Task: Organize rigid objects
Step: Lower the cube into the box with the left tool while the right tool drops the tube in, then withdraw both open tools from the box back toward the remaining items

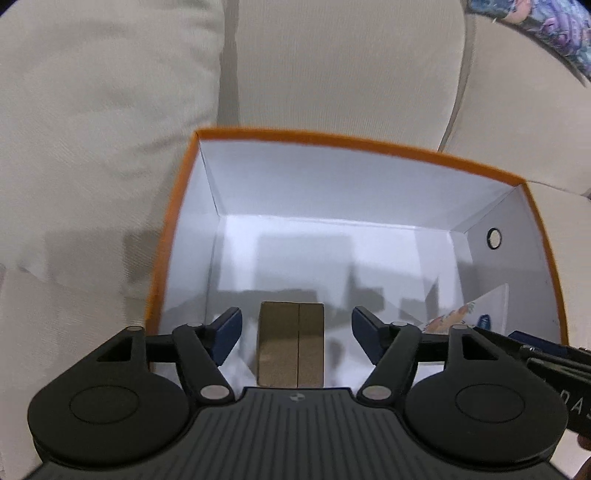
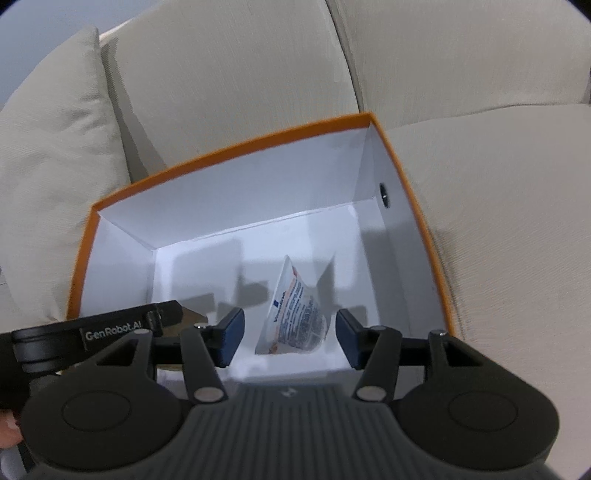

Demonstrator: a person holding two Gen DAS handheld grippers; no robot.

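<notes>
An open box point(image 1: 369, 146) with an orange rim and white inside stands on a beige sofa; it also shows in the right wrist view point(image 2: 236, 147). A brown cardboard block point(image 1: 291, 343) lies on its floor, between the open fingers of my left gripper point(image 1: 296, 334), untouched by them. A white Vaseline packet point(image 2: 295, 314) leans in the box, between the open fingers of my right gripper point(image 2: 290, 338), with gaps on both sides. The packet also shows at the right in the left wrist view point(image 1: 461, 314). Both grippers hover over the box's near edge.
Beige sofa back cushions point(image 2: 229, 74) rise behind the box and a loose pillow point(image 2: 48, 147) leans at the left. A patterned colourful edge point(image 1: 535, 26) shows at the top right. The other gripper's body point(image 2: 110, 328) sits close at the left.
</notes>
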